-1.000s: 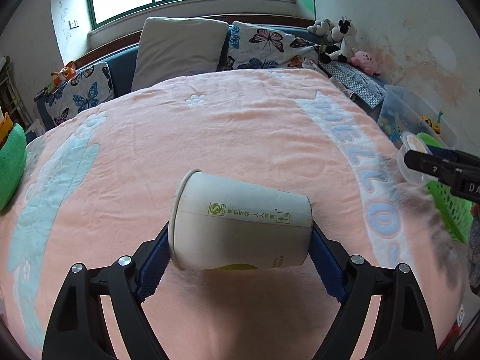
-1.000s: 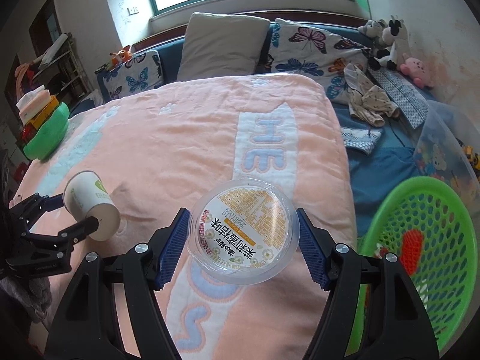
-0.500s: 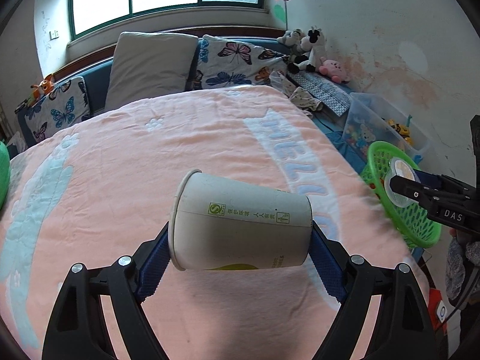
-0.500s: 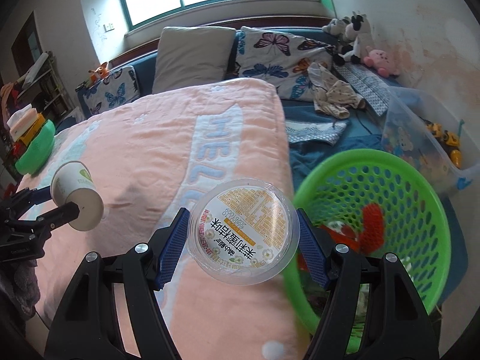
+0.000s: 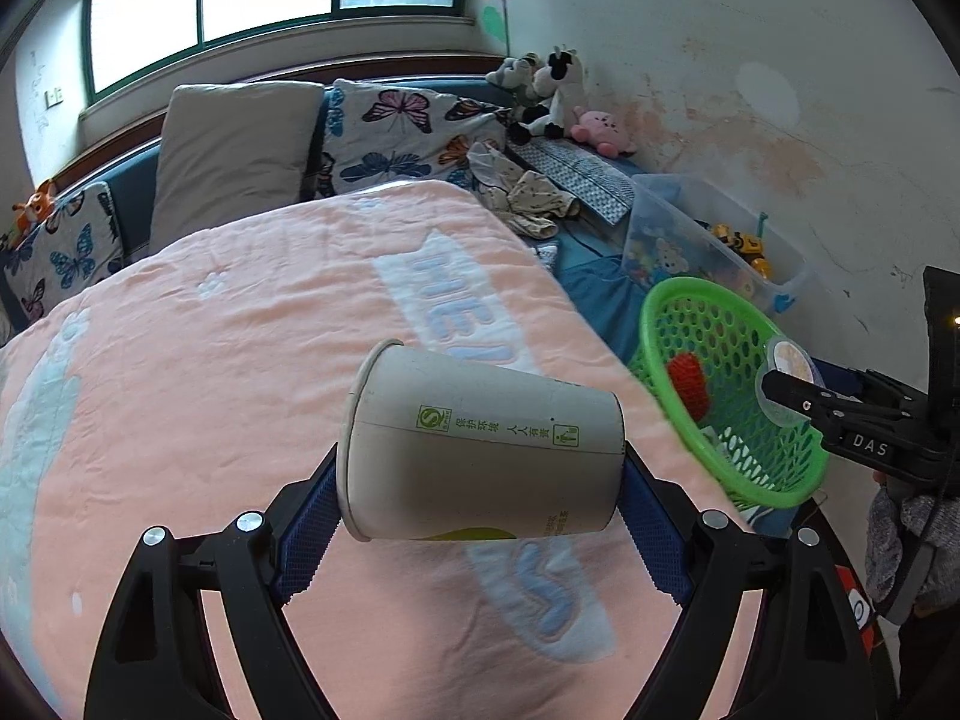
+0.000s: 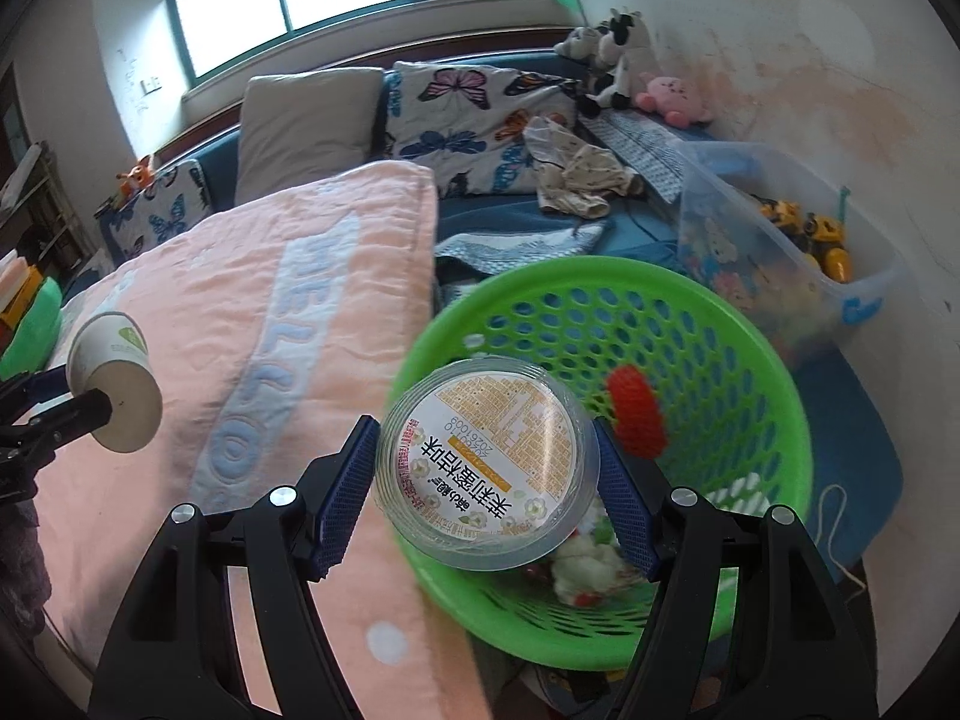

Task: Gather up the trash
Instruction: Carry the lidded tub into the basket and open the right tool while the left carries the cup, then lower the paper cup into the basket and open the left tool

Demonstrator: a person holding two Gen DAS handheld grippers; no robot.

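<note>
My left gripper is shut on a white paper cup, held sideways above the pink blanket. The cup also shows in the right wrist view at far left. My right gripper is shut on a clear plastic tub with a printed lid, held over the near rim of the green basket. In the left wrist view the basket sits right of the bed, with the tub over its right side. A red item and white scraps lie inside the basket.
Pillows and plush toys line the far side of the bed. Clothes lie on the blue sheet. A clear box of toys stands behind the basket by the wall. A green object is at far left.
Both grippers have swung right with their loads. The right gripper's tub has moved from over the blanket to over the basket; the basket has come closer in the left view.
</note>
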